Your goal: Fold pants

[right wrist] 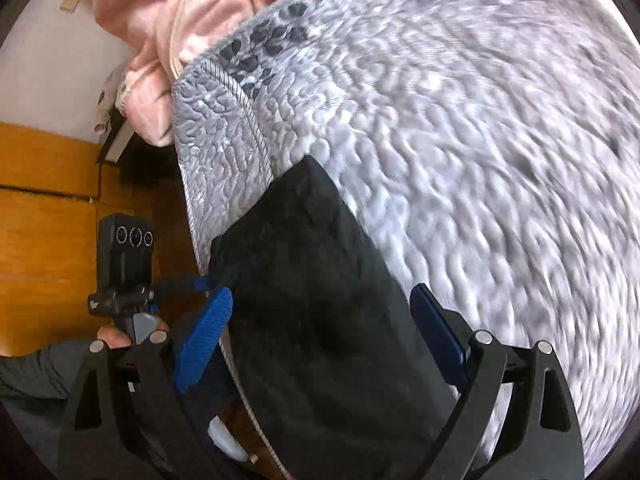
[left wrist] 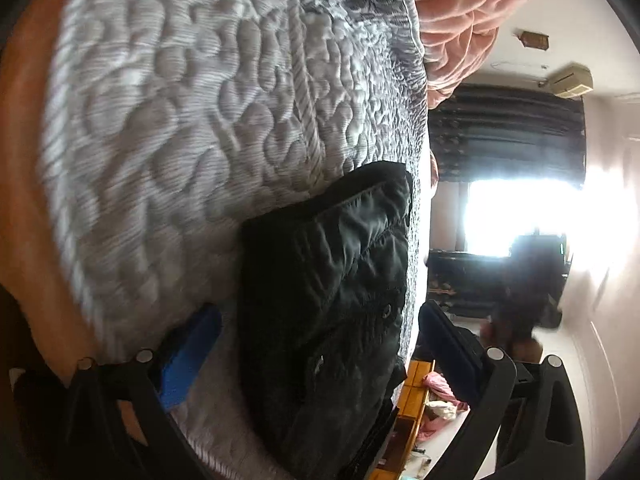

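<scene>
Left gripper (left wrist: 320, 328): seen from its own wrist camera, its two blue pads stand wide apart with nothing pressed between them; the left pad (left wrist: 190, 356) lies over the mattress, the right one hangs past the bed's edge.
Orange frame (left wrist: 24, 208): a wooden band curving down the far left of the left wrist view, beside the mattress.
Mattress (left wrist: 180, 120): grey quilted top with a corded seam, filling most of both views; much of it is blurred.
Pants (left wrist: 332, 280): black, folded into a compact bundle, lying on the mattress right at its edge, between the left gripper's pads but not touched by them; a stitched seam and a small snap show on the cloth.
Pink blanket (left wrist: 452, 20): bunched at the far end of the mattress, well apart from the pants.
Room beyond the edge: dark curtain (left wrist: 508, 132) above a glaring window; small clutter on the yellow floor below, too small to name.
Right wrist view, far left: wooden floor (right wrist: 48, 208), and a black device (right wrist: 128, 256) with three round lenses held in a hand (right wrist: 120, 334), just off the mattress edge.
Right gripper (right wrist: 322, 312): jaws spread wide, holding nothing; the pants lie flat beneath the gap, and both pads stand clear of the cloth.
Obstruction: nothing lies on top of the pants.
</scene>
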Motion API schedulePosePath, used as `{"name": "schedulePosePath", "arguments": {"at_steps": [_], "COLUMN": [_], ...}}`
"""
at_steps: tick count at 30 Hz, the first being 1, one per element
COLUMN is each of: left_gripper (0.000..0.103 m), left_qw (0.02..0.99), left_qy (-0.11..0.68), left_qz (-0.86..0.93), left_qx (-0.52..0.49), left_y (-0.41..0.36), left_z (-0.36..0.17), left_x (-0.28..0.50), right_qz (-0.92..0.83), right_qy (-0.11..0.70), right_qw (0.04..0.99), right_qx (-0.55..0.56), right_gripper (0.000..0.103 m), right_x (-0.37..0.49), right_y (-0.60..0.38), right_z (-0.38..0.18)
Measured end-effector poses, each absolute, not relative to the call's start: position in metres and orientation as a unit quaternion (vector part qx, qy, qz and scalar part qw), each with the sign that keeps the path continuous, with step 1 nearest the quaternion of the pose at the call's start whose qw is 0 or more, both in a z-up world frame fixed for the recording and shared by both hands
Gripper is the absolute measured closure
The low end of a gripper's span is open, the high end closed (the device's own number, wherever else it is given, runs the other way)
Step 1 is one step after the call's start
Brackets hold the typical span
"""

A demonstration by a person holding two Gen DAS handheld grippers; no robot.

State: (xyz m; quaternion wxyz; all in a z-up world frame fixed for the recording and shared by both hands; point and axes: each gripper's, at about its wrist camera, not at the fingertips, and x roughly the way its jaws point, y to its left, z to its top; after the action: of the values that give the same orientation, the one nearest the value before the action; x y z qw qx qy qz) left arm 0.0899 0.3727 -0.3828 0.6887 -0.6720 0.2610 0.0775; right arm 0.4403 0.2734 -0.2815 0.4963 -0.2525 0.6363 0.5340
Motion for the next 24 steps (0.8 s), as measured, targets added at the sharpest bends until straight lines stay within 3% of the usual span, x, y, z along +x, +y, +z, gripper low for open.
{"name": "schedulePosePath", "arguments": {"at_steps": [13,14,16,17,18,19,22,24], "left_gripper": [0.004,0.004,0.004,0.004,0.005,0.005,0.016,0.033], "left_qw": [0.713,0.714,0.706,0.699,0.693,0.692,0.706,0.706], "left_qy": [0.271,0.27,0.256,0.246,0.239,0.239,0.264,0.273], "left_qz": [0.043,0.045,0.052,0.057,0.057,0.056,0.055,0.066], "left_qx": [-0.645,-0.644,-0.658,-0.669,-0.678,-0.679,-0.654,-0.65], "left_y": [0.362,0.362,0.367,0.37,0.373,0.374,0.371,0.37], "left_z": [-0.382,-0.382,-0.384,-0.385,-0.386,-0.386,-0.379,-0.376], "left_x": [0.117,0.118,0.113,0.111,0.11,0.11,0.12,0.121], "right_qz": [0.579,0.582,0.585,0.583,0.582,0.583,0.589,0.59], "right_qy": [0.643,0.64,0.635,0.635,0.637,0.639,0.634,0.63], "right_qw": [0.381,0.38,0.38,0.381,0.382,0.38,0.38,0.384], "right_qx": [-0.327,-0.329,-0.334,-0.333,-0.331,-0.327,-0.326,-0.328], "right_gripper": [0.013,0.019,0.047,0.054,0.068,0.074,0.079,0.08], "right_x": [0.42,0.419,0.419,0.42,0.424,0.426,0.425,0.422], "right_y": [0.343,0.344,0.346,0.348,0.346,0.345,0.341,0.338], "right_z": [-0.345,-0.347,-0.347,-0.347,-0.345,-0.343,-0.333,-0.328]}}
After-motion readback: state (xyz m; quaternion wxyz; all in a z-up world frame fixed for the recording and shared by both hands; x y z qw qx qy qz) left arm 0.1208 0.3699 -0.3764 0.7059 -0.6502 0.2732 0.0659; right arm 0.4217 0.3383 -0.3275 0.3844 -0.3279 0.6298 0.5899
